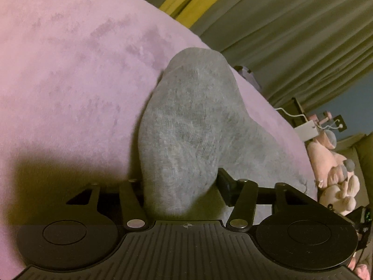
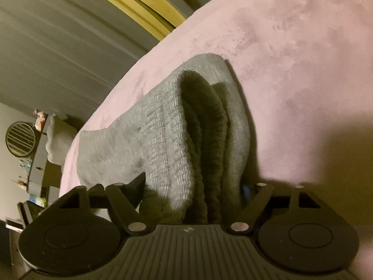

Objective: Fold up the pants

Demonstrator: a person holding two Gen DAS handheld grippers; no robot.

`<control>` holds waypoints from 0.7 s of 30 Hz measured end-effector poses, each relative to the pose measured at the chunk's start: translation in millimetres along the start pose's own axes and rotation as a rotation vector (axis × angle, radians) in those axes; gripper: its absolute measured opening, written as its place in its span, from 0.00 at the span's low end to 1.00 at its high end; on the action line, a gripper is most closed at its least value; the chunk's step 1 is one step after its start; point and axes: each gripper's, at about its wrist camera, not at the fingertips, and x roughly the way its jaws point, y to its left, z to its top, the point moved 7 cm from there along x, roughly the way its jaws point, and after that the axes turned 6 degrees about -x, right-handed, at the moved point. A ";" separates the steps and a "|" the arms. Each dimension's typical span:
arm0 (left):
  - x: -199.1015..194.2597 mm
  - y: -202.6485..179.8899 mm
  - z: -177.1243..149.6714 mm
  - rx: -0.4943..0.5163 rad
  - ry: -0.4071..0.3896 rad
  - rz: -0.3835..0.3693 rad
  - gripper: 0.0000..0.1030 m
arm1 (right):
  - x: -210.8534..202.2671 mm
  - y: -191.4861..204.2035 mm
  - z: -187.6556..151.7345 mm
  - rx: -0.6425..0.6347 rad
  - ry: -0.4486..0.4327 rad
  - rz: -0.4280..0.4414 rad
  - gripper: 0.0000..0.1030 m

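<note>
Left gripper (image 1: 180,186) straddling bunched grey pants (image 1: 186,121), fabric filling the gap between its fingers (image 1: 225,184), lying on pink bed (image 1: 70,74), plush toys (image 1: 335,175) sitting at right.

We hold our left gripper (image 1: 181,186) tilted downward, its fingers (image 1: 225,182) pressing gray cloth (image 1: 184,121) between them. Our right gripper (image 2: 193,191) tilts likewise, fingers (image 2: 137,184) around bunched cloth.

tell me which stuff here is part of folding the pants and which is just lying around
Part of the job:
- grey pants, bunched between both grippers
- left gripper
- right gripper, at the ribbed waistband
- pink bed cover they lie on

Just lying about:
- pink plush toys
- white charger and cable
- round vent
- curtains
</note>
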 end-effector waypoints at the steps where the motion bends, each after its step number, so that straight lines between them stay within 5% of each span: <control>1: 0.4 -2.1 -0.7 0.015 -0.006 0.012 0.58 | 1.2 0.2 0.9 -0.001 -0.001 -0.006 0.79; 7: -12.5 -16.8 -2.6 0.075 -0.085 0.048 0.33 | -11.7 19.8 -2.7 -0.120 -0.054 -0.071 0.57; 21: -32.4 -80.0 49.9 0.190 -0.219 -0.008 0.29 | -53.5 69.8 61.4 -0.201 -0.238 -0.012 0.52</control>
